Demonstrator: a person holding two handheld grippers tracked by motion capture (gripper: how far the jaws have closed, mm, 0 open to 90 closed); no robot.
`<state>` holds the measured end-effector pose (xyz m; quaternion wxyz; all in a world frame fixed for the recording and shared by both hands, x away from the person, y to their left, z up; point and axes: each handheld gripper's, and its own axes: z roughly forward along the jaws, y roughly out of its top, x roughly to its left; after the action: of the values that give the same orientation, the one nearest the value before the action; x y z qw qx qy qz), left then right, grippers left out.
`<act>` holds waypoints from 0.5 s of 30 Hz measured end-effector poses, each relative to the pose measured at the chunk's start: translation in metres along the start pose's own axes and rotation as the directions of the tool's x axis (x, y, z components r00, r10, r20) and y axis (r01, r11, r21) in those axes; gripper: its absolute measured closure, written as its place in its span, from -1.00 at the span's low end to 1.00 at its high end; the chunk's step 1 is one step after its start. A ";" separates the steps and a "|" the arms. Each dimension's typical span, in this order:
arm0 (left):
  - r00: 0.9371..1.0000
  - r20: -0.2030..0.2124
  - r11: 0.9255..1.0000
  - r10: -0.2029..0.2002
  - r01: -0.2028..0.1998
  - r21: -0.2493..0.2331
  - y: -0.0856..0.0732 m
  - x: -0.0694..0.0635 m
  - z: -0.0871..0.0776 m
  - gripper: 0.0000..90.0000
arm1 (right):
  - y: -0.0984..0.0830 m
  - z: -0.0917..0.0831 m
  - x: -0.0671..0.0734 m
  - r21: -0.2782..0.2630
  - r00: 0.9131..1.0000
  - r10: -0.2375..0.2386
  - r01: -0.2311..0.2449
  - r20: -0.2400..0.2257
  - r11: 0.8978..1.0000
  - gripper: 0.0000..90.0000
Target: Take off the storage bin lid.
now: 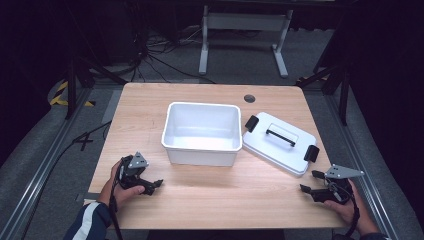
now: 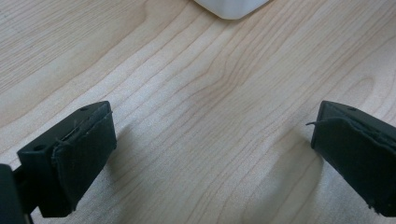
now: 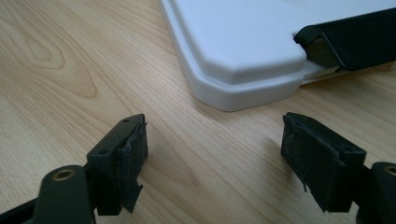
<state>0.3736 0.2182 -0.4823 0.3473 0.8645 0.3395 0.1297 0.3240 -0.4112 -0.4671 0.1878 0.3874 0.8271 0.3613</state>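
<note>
An empty white plastic bin (image 1: 201, 132) stands in the middle of the wooden table (image 1: 145, 105). To its right lies its white lid (image 1: 279, 142), with a black handle and black clips at two ends. My left gripper (image 1: 156, 186) rests low at the front left, open, with bare wood between its jaws; a corner of the bin (image 2: 231, 8) shows ahead of it. My right gripper (image 1: 310, 182) sits at the front right, open, just in front of the lid's near corner (image 3: 243, 70) and its black clip (image 3: 348, 42).
A round cable hole (image 1: 249, 98) is in the table's far side. Cables and a white desk frame (image 1: 243, 30) lie on the floor beyond. The table's front edge runs just under both hands.
</note>
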 end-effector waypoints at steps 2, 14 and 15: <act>1.000 0.000 1.000 0.000 0.000 0.000 0.000 0.000 0.000 -0.99 | 0.000 0.000 0.000 0.001 1.000 0.004 -0.004 0.005 1.000 -0.51; 1.000 0.005 1.000 0.007 -0.007 0.001 0.000 0.001 0.000 -0.99 | 0.000 0.000 0.000 0.001 1.000 0.004 -0.004 0.006 1.000 -0.52; 1.000 0.005 1.000 0.007 -0.007 0.001 0.000 0.001 0.000 -0.99 | 0.000 0.000 0.000 0.001 1.000 0.004 -0.004 0.007 1.000 -0.52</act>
<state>0.3747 0.2186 -0.4822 0.3470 0.8663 0.3355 0.1287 0.3244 -0.4110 -0.4672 0.1898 0.3904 0.8259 0.3599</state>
